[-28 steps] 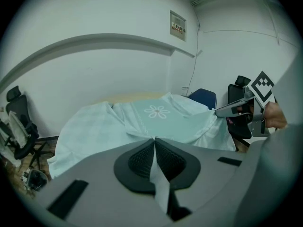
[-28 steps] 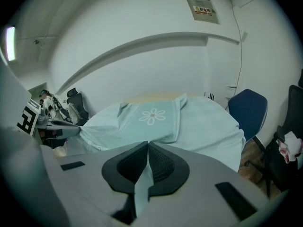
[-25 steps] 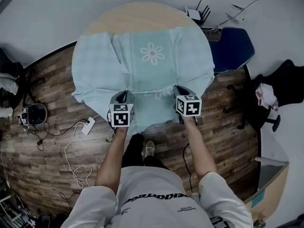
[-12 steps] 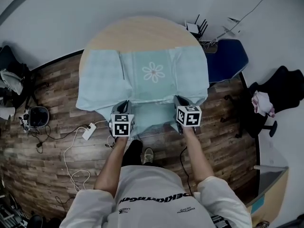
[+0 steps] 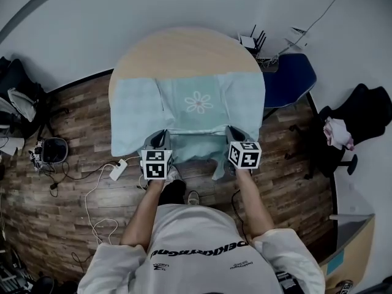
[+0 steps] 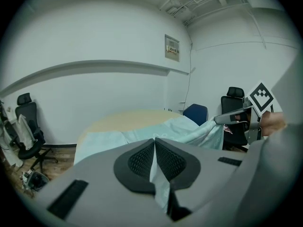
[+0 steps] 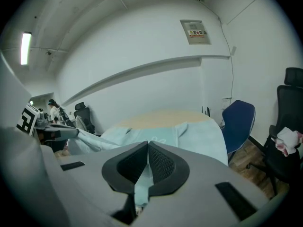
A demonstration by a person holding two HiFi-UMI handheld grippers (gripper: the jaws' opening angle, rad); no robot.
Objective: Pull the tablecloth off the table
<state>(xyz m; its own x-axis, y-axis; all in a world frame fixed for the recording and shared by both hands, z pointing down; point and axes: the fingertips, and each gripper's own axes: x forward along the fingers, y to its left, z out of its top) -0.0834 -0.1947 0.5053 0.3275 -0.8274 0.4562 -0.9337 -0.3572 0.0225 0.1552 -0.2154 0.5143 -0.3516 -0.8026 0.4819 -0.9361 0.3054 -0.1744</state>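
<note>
A pale blue tablecloth (image 5: pixel 190 106) with a flower print lies over the near half of a round wooden table (image 5: pixel 184 51), its near edge hanging off toward me. My left gripper (image 5: pixel 158 141) is shut on the cloth's near hem at the left. My right gripper (image 5: pixel 233 137) is shut on the hem at the right. In the left gripper view the tablecloth (image 6: pixel 156 176) is pinched between the black pads (image 6: pixel 137 160). The right gripper view shows the tablecloth (image 7: pixel 142 183) clamped likewise. The far half of the table top is bare wood.
A blue chair (image 5: pixel 288 78) stands at the table's right. A black office chair (image 5: pixel 361 124) with clothing is farther right. Cables and a power strip (image 5: pixel 117 169) lie on the wood floor at the left. Another black chair (image 6: pixel 26 136) stands by the left wall.
Both grippers have drawn the cloth toward me. More bare wood shows at the table's far side, and the cloth covers less of the top.
</note>
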